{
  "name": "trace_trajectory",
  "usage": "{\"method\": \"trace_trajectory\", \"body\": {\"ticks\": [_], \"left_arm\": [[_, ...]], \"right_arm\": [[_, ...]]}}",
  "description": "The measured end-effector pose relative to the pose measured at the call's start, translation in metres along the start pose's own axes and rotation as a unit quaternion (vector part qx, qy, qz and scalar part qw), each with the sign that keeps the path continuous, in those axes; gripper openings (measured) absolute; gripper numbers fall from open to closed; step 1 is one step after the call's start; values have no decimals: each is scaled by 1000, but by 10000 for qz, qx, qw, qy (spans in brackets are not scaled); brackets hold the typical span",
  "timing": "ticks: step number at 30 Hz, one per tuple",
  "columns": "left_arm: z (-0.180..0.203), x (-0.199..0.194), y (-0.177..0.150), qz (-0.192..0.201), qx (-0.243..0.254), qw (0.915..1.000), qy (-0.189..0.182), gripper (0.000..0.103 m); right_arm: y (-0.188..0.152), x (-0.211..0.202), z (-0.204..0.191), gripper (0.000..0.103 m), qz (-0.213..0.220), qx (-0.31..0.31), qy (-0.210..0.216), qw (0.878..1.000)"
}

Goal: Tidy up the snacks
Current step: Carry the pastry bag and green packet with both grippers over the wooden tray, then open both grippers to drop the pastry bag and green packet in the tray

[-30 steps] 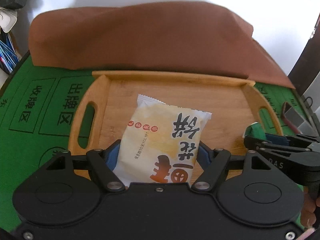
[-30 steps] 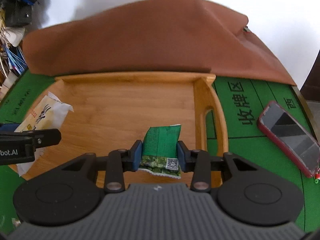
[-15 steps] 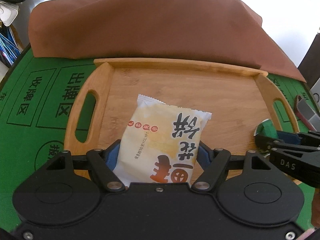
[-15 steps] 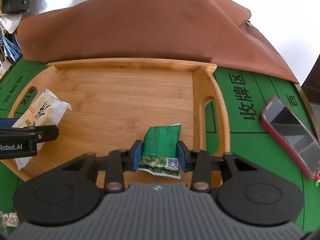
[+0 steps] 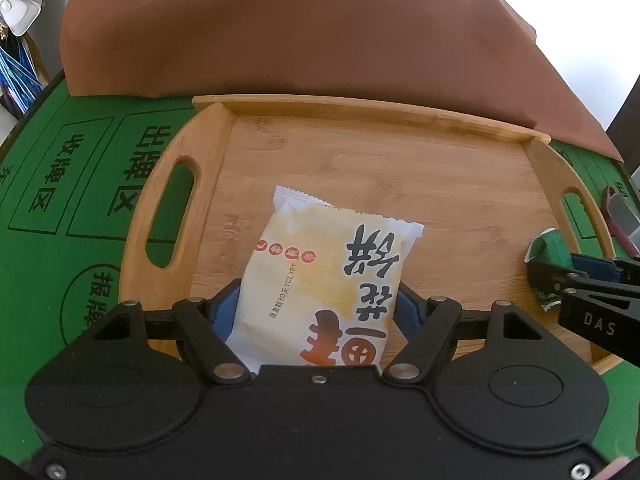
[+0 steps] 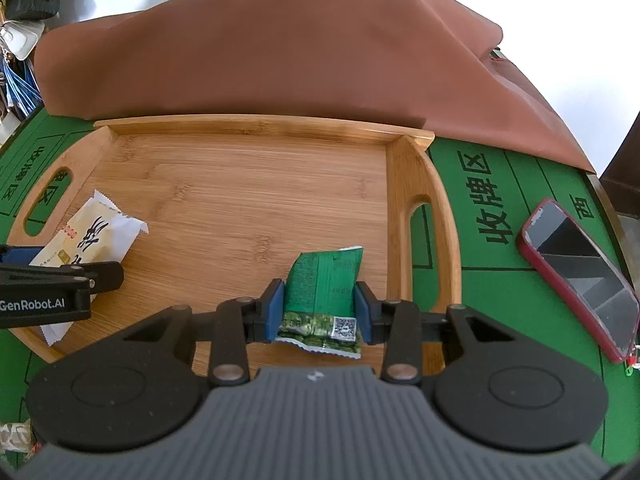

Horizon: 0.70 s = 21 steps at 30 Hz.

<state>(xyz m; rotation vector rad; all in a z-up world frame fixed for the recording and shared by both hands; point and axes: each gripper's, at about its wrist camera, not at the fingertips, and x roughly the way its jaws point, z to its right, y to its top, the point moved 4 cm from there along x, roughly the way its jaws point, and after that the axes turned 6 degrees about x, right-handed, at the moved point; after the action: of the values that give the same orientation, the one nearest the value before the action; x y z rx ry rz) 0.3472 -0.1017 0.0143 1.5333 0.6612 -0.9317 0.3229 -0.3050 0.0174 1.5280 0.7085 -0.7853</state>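
I have a packet in each gripper, both poised over the bamboo tray (image 6: 248, 196), so the coming move turns on how each one sits against the tray floor. The left gripper (image 5: 316, 312) has its jaws spread wide and closed on the pale yellow snack packet (image 5: 332, 276), which runs with its long axis straight out from the jaws toward the far rim, over the tray's left half near the left handle slot. The right gripper (image 6: 318, 308) has its jaws drawn in narrow on the small green packet (image 6: 324, 292), also pointing away from me, over the near right part of the tray just beside the right handle. I cannot tell whether either packet touches the wood yet. The yellow packet looks puffy, with crimped white ends and bold dark characters; the green one is flat and crinkled, with a code square on its near end. The red phone (image 6: 576, 276) lies on the green counter (image 6: 496, 312), right of the tray.
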Motion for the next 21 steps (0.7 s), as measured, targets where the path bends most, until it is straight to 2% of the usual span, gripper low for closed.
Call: {"method": "trace_trajectory", "body": {"ticks": [6, 10, 16, 21], "left_arm": [[2, 0, 0, 37, 44, 10000, 42, 75], [0, -1, 0, 32, 39, 10000, 48, 76], [3, -18, 0, 265, 261, 9991, 180, 86], [2, -39, -1, 438, 263, 9987, 77, 92]], "right_arm": [[0, 0, 0, 46, 27, -4, 2, 10000], [-1, -1, 2, 59, 49, 0, -29, 10000], [0, -10, 6, 66, 143, 89, 151, 9997], [-1, -27, 5, 74, 282, 33, 269, 9992]]}}
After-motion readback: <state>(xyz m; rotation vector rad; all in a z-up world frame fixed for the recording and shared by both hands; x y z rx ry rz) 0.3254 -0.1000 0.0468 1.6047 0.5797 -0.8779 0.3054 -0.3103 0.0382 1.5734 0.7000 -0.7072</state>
